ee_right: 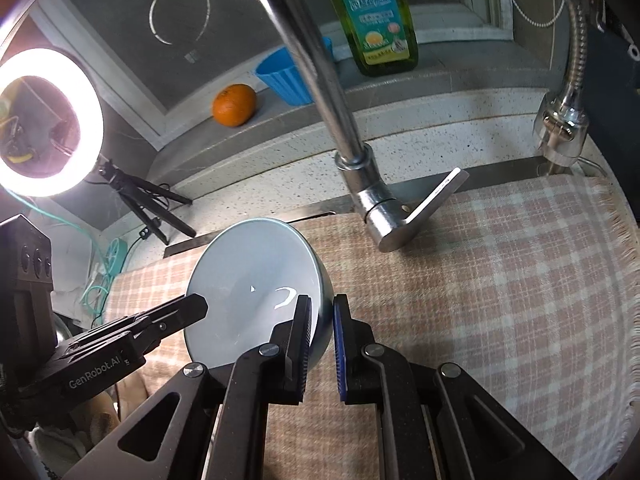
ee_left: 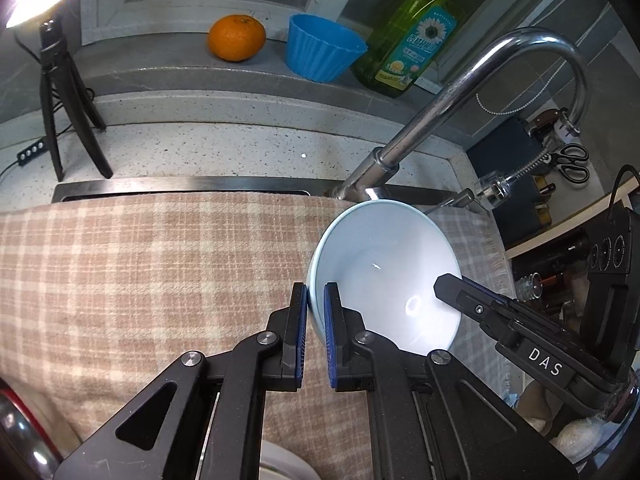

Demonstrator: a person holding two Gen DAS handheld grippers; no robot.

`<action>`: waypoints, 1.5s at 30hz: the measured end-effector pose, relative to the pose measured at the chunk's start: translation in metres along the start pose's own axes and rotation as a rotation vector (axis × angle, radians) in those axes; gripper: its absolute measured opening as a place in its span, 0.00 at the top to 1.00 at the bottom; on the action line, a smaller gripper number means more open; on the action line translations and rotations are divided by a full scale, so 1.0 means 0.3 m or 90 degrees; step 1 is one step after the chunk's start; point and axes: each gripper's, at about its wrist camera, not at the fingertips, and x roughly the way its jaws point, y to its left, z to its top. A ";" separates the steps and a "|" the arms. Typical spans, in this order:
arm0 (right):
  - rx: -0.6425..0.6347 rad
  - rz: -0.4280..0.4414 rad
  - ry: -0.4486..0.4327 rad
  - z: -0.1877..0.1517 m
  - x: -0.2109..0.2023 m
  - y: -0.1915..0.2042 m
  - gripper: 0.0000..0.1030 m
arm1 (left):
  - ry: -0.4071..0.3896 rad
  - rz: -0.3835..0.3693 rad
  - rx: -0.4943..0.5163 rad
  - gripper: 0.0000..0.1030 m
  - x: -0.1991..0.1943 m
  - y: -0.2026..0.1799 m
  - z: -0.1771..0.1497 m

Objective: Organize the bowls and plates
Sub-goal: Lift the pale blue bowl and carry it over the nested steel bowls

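Bowl [ee_left: 384, 272], pale blue, one pc — held clear above checked cloth [ee_left: 160, 272] near faucet [ee_left: 460, 100], left gripper [ee_left: 315, 316] and right gripper [ee_right: 322, 332] each clamped on opposite rim walls — two-sided grip prob. to keep it from tipping.

I am at a home kitchen sink: a chrome faucet [ee_left: 472, 92] arcs over a speckled stone counter [ee_left: 224, 148], dish soap [ee_left: 412, 36], an orange [ee_left: 236, 38] and a blue cup [ee_left: 320, 52] sit on the far window ledge, scissors [ee_left: 572, 162] hang at right
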 end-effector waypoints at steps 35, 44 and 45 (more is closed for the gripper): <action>-0.108 0.072 0.018 -0.236 -0.067 0.594 0.90 | -0.068 0.050 -0.083 0.93 -0.445 0.404 -0.261; -0.146 0.093 0.040 -0.289 -0.014 0.735 0.90 | -0.080 0.075 -0.117 0.93 -0.519 0.517 -0.314; -0.149 0.096 0.043 -0.293 -0.008 0.749 0.90 | -0.082 0.077 -0.122 0.93 -0.528 0.532 -0.321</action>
